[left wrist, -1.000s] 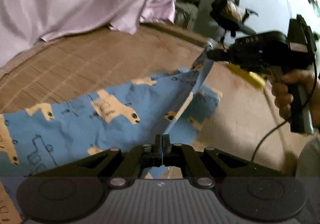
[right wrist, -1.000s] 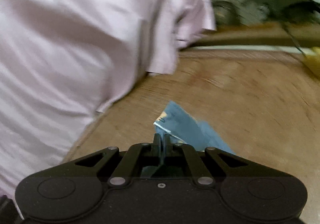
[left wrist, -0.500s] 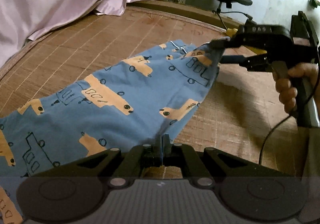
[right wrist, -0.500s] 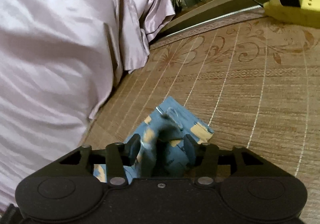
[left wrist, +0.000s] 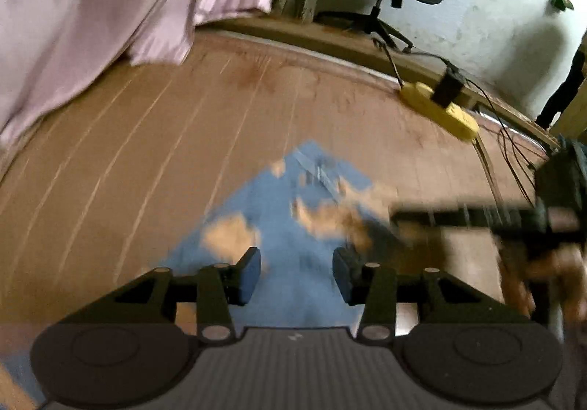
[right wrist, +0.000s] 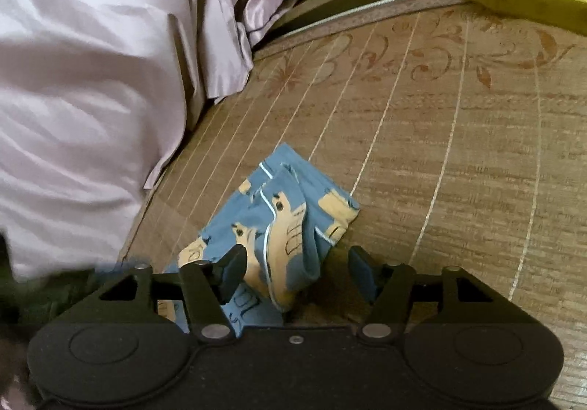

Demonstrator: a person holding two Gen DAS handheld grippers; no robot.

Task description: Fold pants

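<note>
Woven mat (right wrist: 458, 153) covers the bed, with a pink sheet (right wrist: 91, 80) heaped at far left and a yellow power strip (left wrist: 438, 111) at far right. Both my left gripper (left wrist: 296, 272) and my right gripper (right wrist: 293, 272) have their jaws spread and grip nothing. Pants (right wrist: 282, 223) lie on the mat just ahead of both, their corner rumpled between my right fingers.
</note>
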